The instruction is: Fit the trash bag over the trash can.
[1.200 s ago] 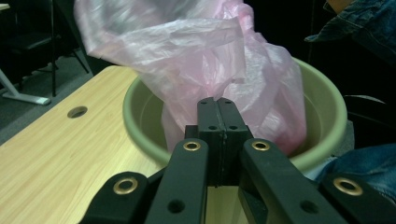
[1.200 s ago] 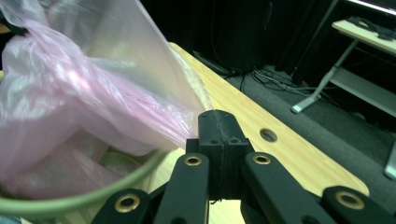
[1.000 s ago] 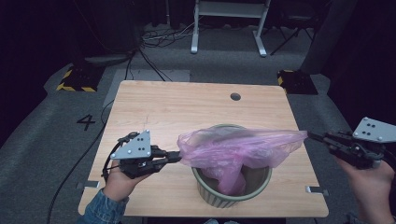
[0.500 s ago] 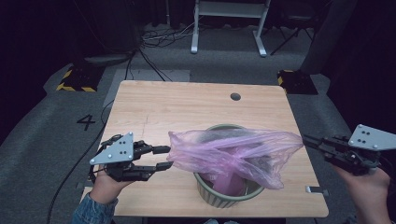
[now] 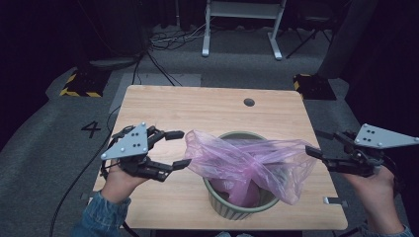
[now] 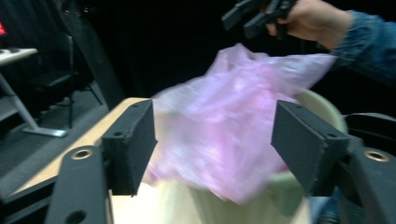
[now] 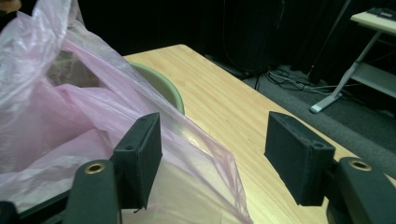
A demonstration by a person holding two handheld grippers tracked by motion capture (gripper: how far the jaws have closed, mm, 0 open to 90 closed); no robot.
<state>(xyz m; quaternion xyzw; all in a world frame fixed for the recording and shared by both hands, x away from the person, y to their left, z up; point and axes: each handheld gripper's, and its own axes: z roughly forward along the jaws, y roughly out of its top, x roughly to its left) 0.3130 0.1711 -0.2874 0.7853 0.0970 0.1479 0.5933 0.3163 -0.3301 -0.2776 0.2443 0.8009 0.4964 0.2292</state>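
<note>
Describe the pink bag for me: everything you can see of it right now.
The pink bag is thin, translucent, crinkled plastic, loosely spread over the mouth of the green bin, with its lower part sagging inside. One edge hangs over the bin's rim on the right; another reaches toward the left gripper. Both grippers stand open beside it, and neither clamps it. In the right gripper view, the film lies past one jaw.

The bag (image 5: 247,163) over my bin (image 5: 237,207) is thin pink plastic, see-through, crinkly and a bit shiny. The bin looks like smooth, dull green plastic. My table (image 5: 207,113) is light wood with fine lines, smooth and matt. My left tool (image 5: 180,148) has matt black pads (image 6: 133,140) and a flat grey plate. My sleeve (image 5: 99,217) is blue denim cloth.
</note>
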